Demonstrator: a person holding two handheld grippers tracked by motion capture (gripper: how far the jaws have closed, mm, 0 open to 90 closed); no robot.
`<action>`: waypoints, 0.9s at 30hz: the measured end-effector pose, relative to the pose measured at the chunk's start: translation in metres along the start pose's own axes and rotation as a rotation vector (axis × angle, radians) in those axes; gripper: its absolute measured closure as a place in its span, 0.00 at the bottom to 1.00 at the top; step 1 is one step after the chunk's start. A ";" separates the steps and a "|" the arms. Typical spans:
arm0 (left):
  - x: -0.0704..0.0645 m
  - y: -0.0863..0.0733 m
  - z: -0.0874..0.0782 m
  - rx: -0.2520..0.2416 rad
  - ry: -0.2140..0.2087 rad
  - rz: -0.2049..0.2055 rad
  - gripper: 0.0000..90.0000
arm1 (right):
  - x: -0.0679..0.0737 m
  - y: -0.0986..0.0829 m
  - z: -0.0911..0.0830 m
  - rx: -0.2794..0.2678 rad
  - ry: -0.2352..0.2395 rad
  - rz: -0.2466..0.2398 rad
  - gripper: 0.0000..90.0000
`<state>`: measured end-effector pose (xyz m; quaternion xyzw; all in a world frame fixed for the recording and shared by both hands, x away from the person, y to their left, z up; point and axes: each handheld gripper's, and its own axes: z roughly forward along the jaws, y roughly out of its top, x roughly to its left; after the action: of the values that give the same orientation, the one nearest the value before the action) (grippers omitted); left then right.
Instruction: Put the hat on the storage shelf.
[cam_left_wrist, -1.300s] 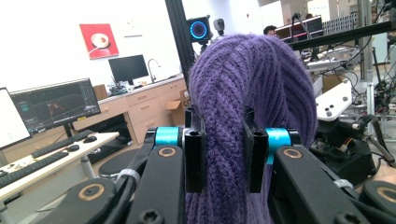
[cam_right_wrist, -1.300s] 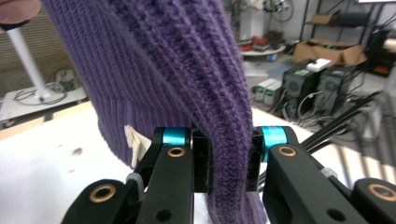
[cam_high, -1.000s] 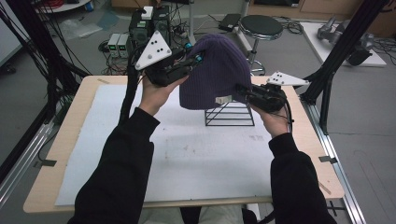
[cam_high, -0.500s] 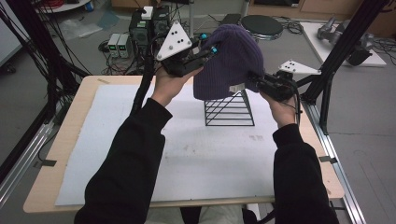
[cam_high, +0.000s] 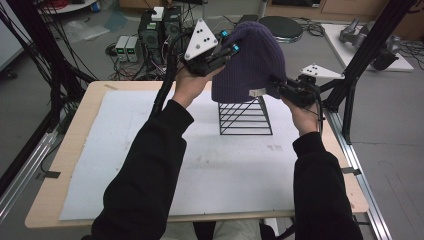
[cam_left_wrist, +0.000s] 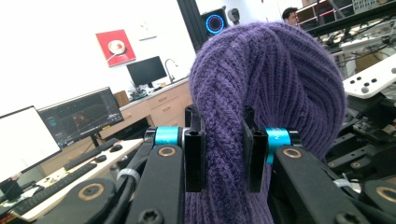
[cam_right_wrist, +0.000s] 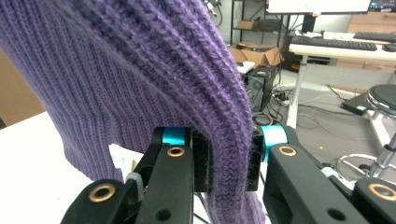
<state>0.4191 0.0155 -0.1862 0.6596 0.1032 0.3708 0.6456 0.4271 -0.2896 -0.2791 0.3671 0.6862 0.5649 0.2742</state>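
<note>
- Purple knit beanie (cam_high: 252, 60) held in the air between both grippers, above the black wire rack (cam_high: 245, 116) at the far middle of the counter (cam_high: 90, 125); lower edge of the knit at about the rack's top as seen from the high view, contact there not possible to judge.
- Left gripper (cam_high: 220, 54) clamped on a thick fold of the beanie's side, jaws narrowed onto the wool (clear in the left gripper view, knit bunched between the two black pads).
- Right gripper (cam_high: 286, 91) likewise closed on the ribbed hem at the other side, near the small white label (cam_high: 256, 92); fabric pinched tight between its jaws in the right gripper view.
- Step in hand, judging by the pose: carrying the beanie spread between two grips, either onto or off the rack.
- Next move likely calling for both hands travelling together, keeping the opening stretched and level, with hem kept free of the rack's upper corners to avoid a snag.
</note>
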 end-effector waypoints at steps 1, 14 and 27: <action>-0.001 -0.003 0.003 0.005 0.000 0.001 0.84 | 0.000 -0.001 0.000 0.007 -0.005 0.004 0.89; -0.015 -0.021 0.019 0.049 -0.037 0.000 0.83 | -0.014 -0.028 -0.003 0.075 -0.021 0.071 0.88; -0.032 -0.052 0.028 0.130 -0.065 -0.031 0.83 | -0.024 -0.060 0.000 0.179 -0.032 0.125 0.88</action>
<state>0.4317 -0.0181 -0.2433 0.7104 0.1162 0.3314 0.6100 0.4293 -0.3148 -0.3382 0.4412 0.7051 0.5117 0.2154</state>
